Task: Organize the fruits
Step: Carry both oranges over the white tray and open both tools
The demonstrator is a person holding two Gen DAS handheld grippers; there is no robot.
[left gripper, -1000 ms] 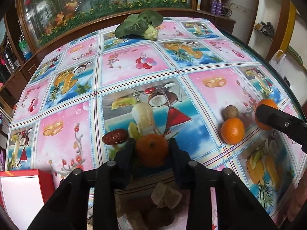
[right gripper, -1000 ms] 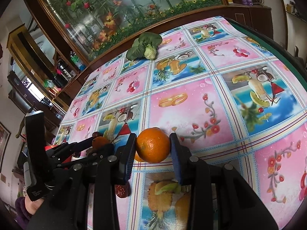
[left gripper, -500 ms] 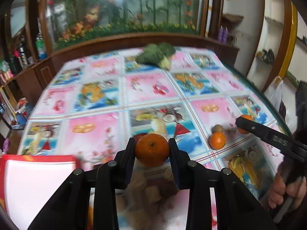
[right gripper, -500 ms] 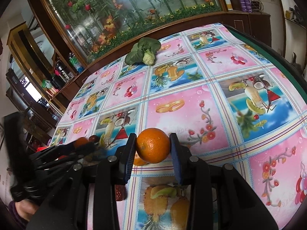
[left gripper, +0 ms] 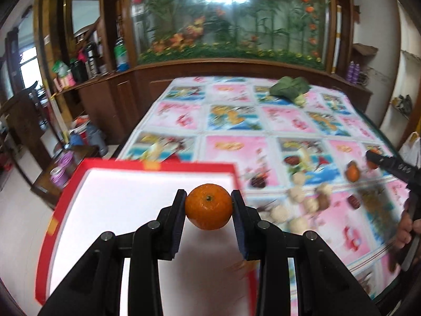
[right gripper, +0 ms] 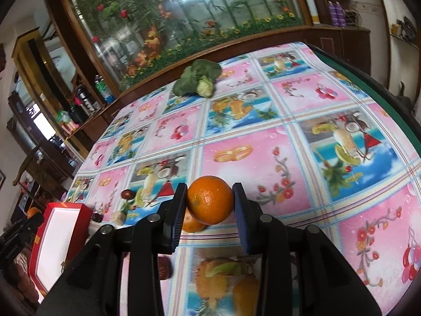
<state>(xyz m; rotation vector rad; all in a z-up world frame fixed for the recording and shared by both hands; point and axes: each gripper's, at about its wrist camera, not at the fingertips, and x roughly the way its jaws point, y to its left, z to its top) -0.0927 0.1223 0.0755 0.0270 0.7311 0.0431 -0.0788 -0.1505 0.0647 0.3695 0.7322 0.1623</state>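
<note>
A small mandarin (left gripper: 209,206), stem dimple facing the camera, hangs pinched at its sides above the white inside of a red-rimmed box (left gripper: 231,167). A larger orange (right gripper: 210,200) – glossy, faintly pitted – is clamped the same way above the tablecloth, with another orange (right gripper: 191,223) resting on the cloth just behind and below it.

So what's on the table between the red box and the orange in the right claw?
In the right wrist view, between the red box and the orange lie a dark red fruit and a pale lump on the tablecloth.
</note>
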